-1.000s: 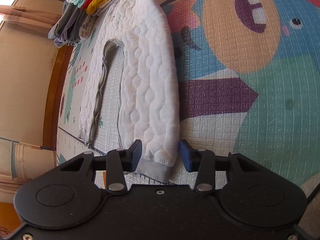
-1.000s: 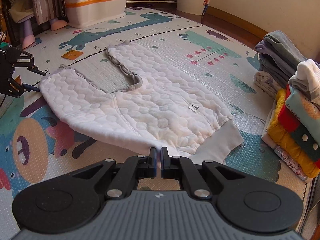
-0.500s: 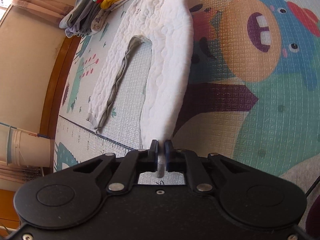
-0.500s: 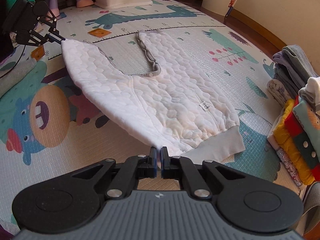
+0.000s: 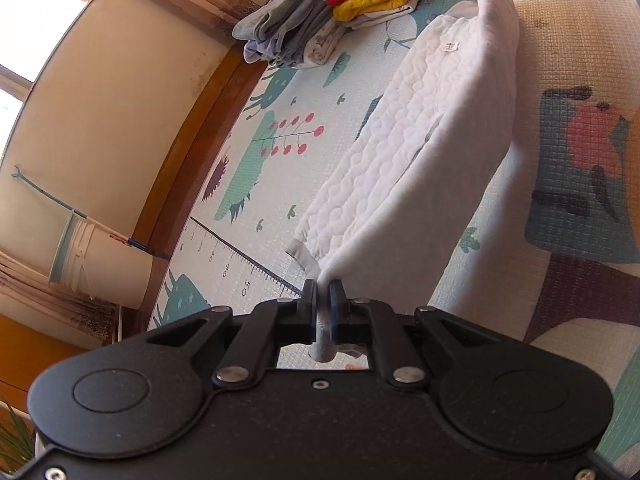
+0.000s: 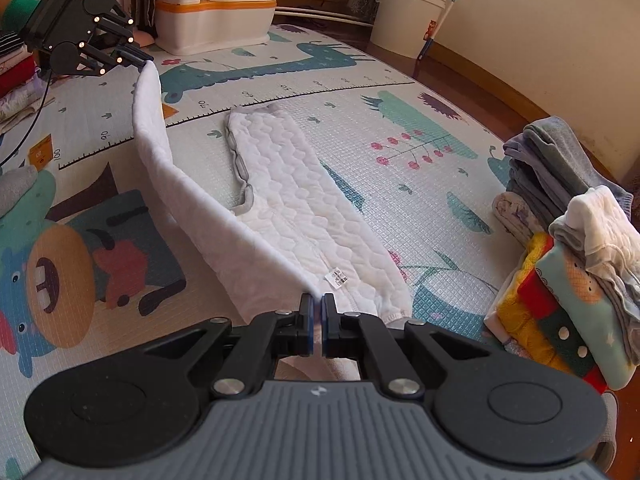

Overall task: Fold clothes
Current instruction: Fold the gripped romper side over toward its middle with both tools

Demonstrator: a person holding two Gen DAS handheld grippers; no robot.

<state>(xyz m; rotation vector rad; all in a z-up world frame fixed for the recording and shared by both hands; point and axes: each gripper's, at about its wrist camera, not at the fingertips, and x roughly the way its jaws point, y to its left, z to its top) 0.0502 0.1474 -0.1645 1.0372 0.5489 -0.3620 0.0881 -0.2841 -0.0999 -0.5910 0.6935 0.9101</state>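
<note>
Both claws are clamped on cloth. Left gripper (image 5: 323, 294) pinches the grey cuff end of the near leg of the white quilted baby pants (image 6: 296, 216), fingers closed to fabric thickness, cuff bunched between the pads. Right gripper (image 6: 318, 312) is closed the same way on the waist-end edge, just beside the small care label (image 6: 338, 278).

Garment state: near half is lifted off the play mat (image 6: 400, 128) and stretched taut between the two claws as an upright sheet. Far leg lies flat on the mat, grey-trimmed edge (image 6: 236, 160) facing up. Seen from the right wrist, the left gripper (image 6: 120, 58) holds its corner high.

Step, my read: lengthwise fold in progress, lifted half being carried over the flat half.

Next move needs:
- both claws travelling together toward the far leg, tension held so the sheet doesn't sag
- lowering with cuff over cuff and outer edges lined up
- release only once the cloth is down flat

Risk: soft quilted fabric, may slip or skew if one side leads.

Stack of folded clothes (image 6: 560, 264) sits on the mat's edge to the right, well apart from the pants.
</note>
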